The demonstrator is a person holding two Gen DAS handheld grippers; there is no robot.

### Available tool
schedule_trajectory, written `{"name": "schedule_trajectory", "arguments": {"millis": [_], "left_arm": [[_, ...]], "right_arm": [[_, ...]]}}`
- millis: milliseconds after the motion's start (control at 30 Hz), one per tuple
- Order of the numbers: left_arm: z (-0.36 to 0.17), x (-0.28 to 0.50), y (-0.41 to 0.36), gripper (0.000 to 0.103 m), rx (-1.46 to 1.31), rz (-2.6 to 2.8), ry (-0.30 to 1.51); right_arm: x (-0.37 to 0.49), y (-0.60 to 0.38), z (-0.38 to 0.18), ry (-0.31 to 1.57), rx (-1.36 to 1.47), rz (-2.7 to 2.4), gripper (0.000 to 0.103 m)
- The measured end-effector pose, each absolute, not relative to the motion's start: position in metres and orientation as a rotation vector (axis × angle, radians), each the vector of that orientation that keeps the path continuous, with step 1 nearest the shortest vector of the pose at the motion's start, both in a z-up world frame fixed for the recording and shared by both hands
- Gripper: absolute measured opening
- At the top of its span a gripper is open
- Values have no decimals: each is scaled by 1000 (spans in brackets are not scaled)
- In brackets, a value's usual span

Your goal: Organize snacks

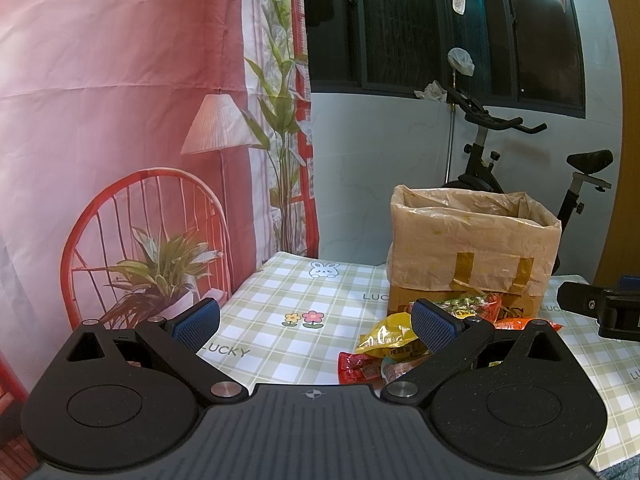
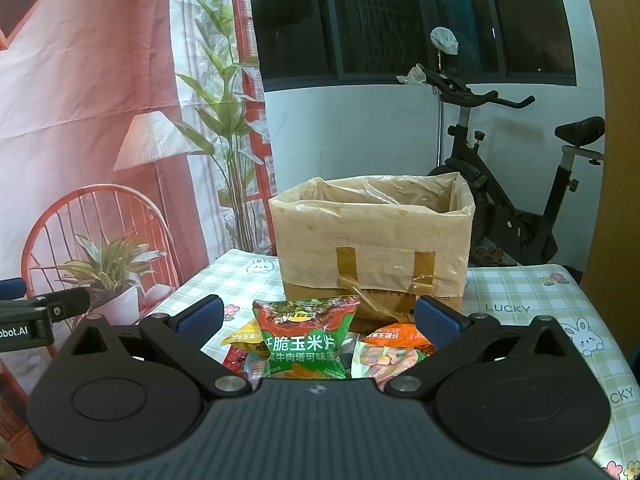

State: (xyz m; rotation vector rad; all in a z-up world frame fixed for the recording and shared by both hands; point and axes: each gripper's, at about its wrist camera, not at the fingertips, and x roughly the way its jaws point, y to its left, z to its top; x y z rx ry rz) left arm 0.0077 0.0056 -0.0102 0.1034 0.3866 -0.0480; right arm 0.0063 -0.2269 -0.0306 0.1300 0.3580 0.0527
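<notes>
Both grippers, left gripper and right gripper, are matte black with round silver pivot screws and blue ribbed pads.

box interior hidden, lower snack packets hidden behind tongs

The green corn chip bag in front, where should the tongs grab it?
Grab the green bag by its crimped red top edge, coming straight in from the front with the right tongs. That edge stands up, flat and thin, between the open fingers, clear of the other packets.
</notes>
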Motion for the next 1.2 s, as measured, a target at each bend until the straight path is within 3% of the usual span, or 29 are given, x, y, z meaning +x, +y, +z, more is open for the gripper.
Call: {"name": "schedule_trajectory", "arguments": {"millis": [1200], "left_arm": [[-13,35,12,103,70,-15,409]], "right_arm": [[13,-229,-31,366,131,61,103]]}}
